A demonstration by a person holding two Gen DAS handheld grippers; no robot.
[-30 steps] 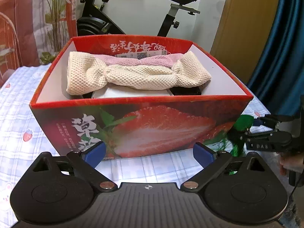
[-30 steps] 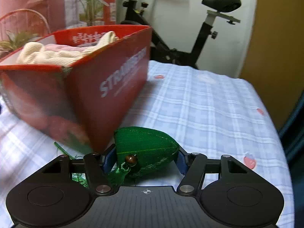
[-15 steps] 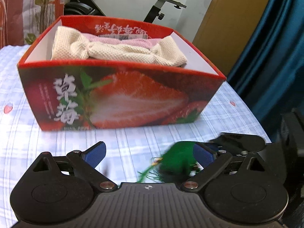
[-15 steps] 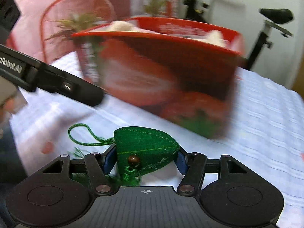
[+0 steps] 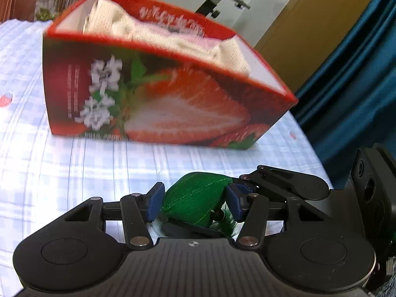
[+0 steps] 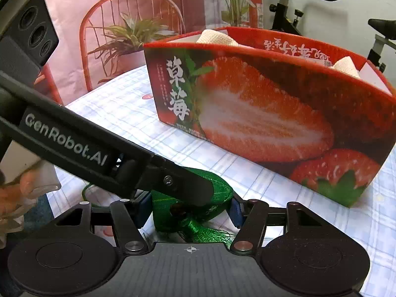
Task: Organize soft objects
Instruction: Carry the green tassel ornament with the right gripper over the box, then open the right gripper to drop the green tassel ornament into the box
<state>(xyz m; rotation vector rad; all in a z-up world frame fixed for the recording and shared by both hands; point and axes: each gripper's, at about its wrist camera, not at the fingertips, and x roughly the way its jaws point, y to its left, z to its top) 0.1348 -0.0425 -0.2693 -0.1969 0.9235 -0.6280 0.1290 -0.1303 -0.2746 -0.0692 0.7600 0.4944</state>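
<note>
A: The green pouch (image 5: 195, 203) sits low in front of the strawberry box (image 5: 170, 94), above the checked cloth (image 5: 61, 163), and both tools are on it. The right gripper (image 6: 190, 210) has its blue pads pressed to the pouch's sides, so it is clamped on it. The left gripper (image 5: 194, 203) comes in from the side, with one pad at each end of the pouch.

B: Is the left one actually squeezing?

A: It looks closed onto the pouch, pads touching the fabric at both ends, though how firmly cannot be told. This reads as a hand-over between the two tools.

B: Then how should the person do it well?

A: One tool should keep a sure pinch on the stuffed body — not the tassel (image 6: 208, 232) — before the other lets go. After that the pouch should be lifted clear of the box's front wall and lowered beside the cream cloth (image 5: 230, 54) inside.

B: What can't be seen?

A: The left tool's linkage crosses the top of the pouch in the right view and hides it there. The box is blurred in the left view, so the free room inside is hard to judge. The pouch's loop cord (image 6: 85, 190) is mostly hidden too, and whether the pouch touches the table cannot be told.
</note>
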